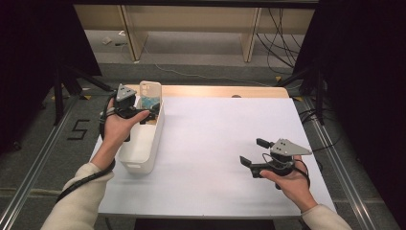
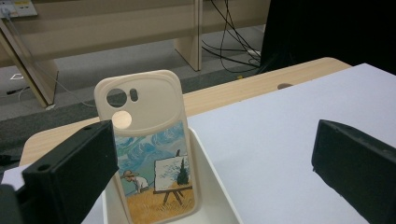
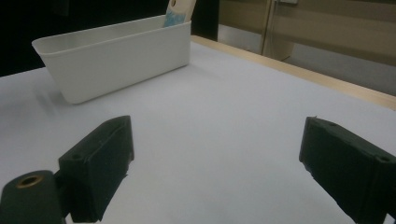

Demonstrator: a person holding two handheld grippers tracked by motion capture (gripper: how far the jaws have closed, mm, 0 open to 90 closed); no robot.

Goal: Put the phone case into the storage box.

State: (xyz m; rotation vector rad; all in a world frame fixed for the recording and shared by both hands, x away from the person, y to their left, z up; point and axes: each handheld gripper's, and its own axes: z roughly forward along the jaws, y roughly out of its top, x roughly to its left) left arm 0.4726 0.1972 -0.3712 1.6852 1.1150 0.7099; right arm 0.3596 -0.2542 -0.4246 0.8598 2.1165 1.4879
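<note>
A cream phone case (image 1: 150, 95) printed with a painter at an easel stands upright at the far end of a white bin (image 1: 143, 160). In the left gripper view the phone case (image 2: 152, 154) leans in the bin (image 2: 219, 196) just beyond the jaws. My left gripper (image 1: 152, 111) hovers over the bin's far half, open, jaws (image 2: 212, 179) wide apart with nothing between them. My right gripper (image 1: 253, 151) is held above the white mat at the right, open and empty (image 3: 222, 168). From there the bin (image 3: 116, 60) and the case's top (image 3: 176, 14) lie ahead.
A white mat (image 1: 215, 143) covers most of the wooden table (image 1: 225, 91). Behind the table stand desk legs (image 1: 251, 38) with loose cables (image 1: 282, 38) on the floor. Dark curtains hang at both sides.
</note>
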